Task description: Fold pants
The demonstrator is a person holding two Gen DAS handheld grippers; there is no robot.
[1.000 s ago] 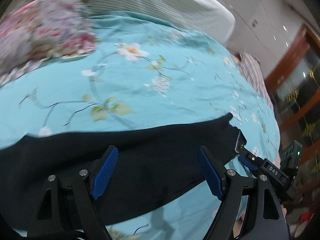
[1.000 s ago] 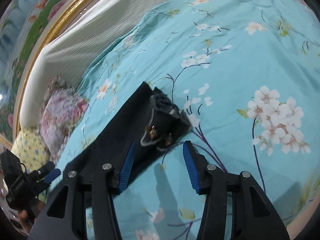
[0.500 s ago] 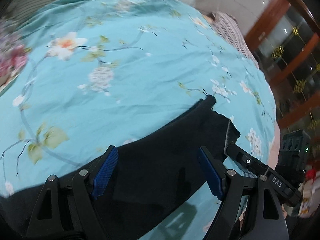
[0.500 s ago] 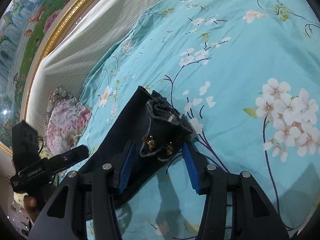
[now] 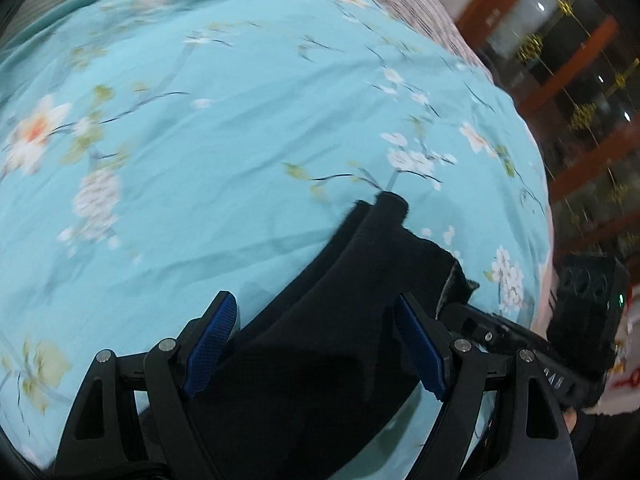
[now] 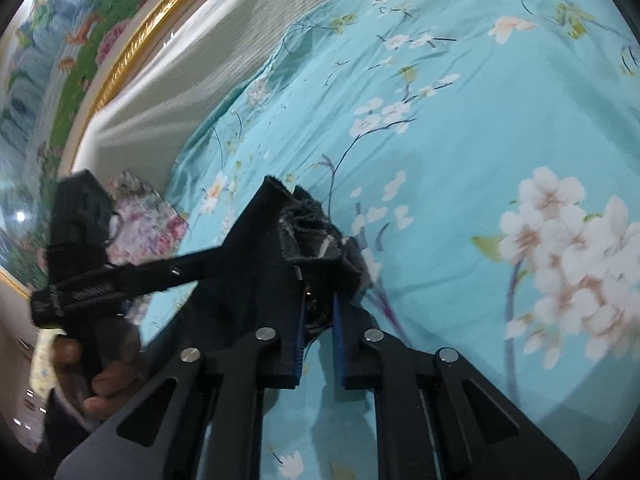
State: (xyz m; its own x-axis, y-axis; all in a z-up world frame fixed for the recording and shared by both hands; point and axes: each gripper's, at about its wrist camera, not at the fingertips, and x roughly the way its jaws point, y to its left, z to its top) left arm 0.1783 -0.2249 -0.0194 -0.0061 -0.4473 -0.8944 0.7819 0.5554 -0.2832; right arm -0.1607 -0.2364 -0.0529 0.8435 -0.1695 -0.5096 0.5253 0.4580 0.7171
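Note:
Dark pants (image 5: 352, 312) lie on a turquoise flowered bedspread (image 5: 240, 120). In the left wrist view my left gripper (image 5: 316, 344) is open, its blue pads on either side of the pants near their end. In the right wrist view my right gripper (image 6: 318, 320) is shut on the bunched waistband end of the pants (image 6: 316, 236), where a button shows. The left gripper's body (image 6: 120, 276) crosses the pants at the left of that view. The right gripper's body (image 5: 520, 340) shows at the right of the left wrist view.
A white striped headboard cushion (image 6: 192, 80) and a gold picture frame (image 6: 132, 40) lie beyond the bed. A flowered pillow (image 6: 148, 224) sits at the left. Wooden cabinets (image 5: 580, 80) stand past the bed's right edge.
My right gripper has closed on the waistband end of the pants. My left gripper has moved along the pants toward that end and stays open.

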